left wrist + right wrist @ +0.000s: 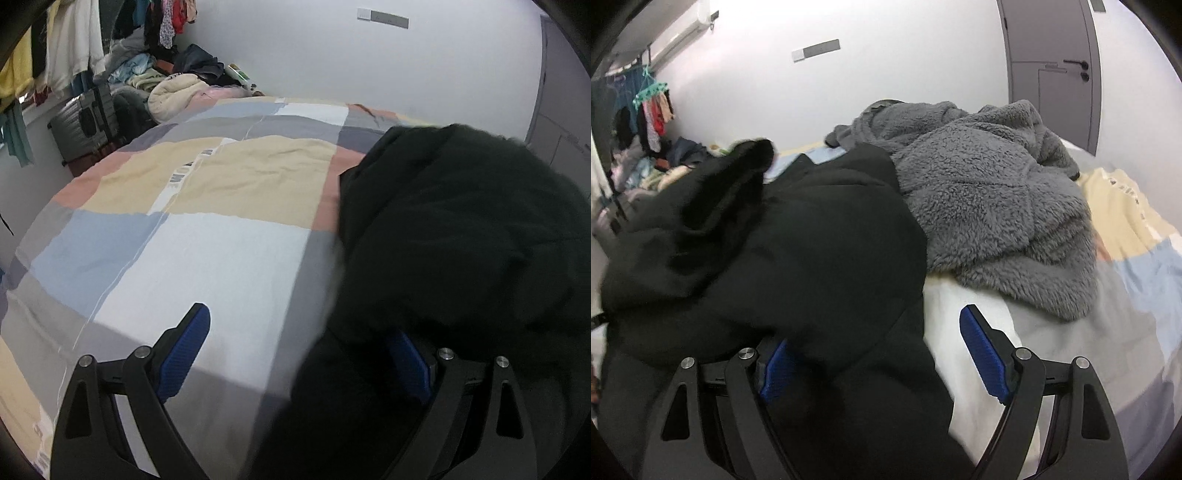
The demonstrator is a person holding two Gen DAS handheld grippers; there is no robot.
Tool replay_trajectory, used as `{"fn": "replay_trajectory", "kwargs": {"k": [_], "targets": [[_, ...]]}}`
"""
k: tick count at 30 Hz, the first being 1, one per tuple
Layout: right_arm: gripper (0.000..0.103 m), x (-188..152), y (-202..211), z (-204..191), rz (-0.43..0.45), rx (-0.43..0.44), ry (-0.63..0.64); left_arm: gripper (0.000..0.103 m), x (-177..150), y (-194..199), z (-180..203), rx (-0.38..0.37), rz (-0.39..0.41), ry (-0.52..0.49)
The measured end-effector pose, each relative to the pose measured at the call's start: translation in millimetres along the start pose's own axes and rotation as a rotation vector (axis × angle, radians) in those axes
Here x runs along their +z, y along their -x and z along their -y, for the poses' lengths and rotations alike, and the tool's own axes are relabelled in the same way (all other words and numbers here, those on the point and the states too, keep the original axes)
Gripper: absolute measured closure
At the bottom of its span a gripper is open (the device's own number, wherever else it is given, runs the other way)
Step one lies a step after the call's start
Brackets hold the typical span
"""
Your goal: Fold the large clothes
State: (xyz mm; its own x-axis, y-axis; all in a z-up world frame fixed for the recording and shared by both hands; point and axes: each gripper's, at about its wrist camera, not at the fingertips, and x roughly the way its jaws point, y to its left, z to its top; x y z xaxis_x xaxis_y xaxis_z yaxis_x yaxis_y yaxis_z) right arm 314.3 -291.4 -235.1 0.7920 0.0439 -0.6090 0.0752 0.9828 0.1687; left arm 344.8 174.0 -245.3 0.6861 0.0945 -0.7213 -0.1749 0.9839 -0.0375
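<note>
Left gripper (pixel 299 354): we keep jaws apart, black garment (pixel 461 240) draped over one finger.
Right gripper (pixel 875 354): also apart, same cloth between fingers, ready for pinching.

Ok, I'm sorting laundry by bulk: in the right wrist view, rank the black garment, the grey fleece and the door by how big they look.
1. black garment, largest, though it lies nearest the camera, which inflates it.
2. grey fleece.
3. door, smallest; it stands far back, so its true size is surely greater.

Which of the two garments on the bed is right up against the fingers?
The black garment; it drapes over both grippers, while the grey fleece lies farther back.
</note>
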Motion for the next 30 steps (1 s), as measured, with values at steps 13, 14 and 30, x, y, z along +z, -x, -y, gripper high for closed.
{"fn": "replay_trajectory", "kwargs": {"k": [13,14,30], "targets": [[0.022,39,179,-53,0.216,0.123,0.040,0.010,30,205,4,-0.139,0.221,-0.008],[0.021,43,195,-58,0.236,0.130,0.047,0.010,32,225,2,-0.153,0.237,-0.007],[0.021,22,319,-51,0.150,0.213,0.036,0.009,-53,339,-16,-0.198,0.177,-0.086]]}}
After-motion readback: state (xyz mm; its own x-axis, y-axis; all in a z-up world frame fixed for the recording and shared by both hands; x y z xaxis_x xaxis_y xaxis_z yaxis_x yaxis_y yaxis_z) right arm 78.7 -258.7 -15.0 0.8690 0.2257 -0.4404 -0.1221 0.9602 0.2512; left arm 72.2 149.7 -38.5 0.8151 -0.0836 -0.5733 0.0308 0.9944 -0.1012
